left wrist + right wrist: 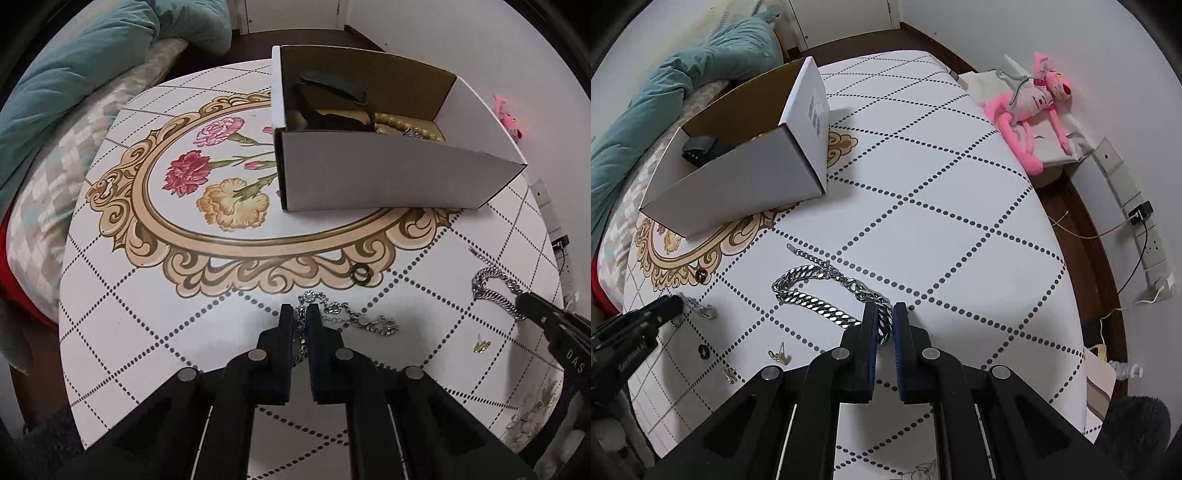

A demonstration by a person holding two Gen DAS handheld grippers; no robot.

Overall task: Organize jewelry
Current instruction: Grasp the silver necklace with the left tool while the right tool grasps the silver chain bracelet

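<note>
My left gripper (299,314) is shut on a thin silver chain with crystal links (354,318) that lies on the table (110,332). My right gripper (884,314) is shut on a thick silver curb-link chain (812,301), which trails left across the table (960,221). That chain (493,286) and the right gripper (526,301) also show in the left wrist view. An open white cardboard box (369,177) holds gold beads (406,123) and a dark strap (332,88); it also shows in the right wrist view (746,184).
A dark ring (361,274) lies near the ornate border. Small gold earrings (482,346) (779,356) and a dark stud (703,350) lie on the table. A pink plush toy (1034,107) sits at the far right, with wall sockets and cables (1141,218) beyond. Teal bedding (74,74) lies left.
</note>
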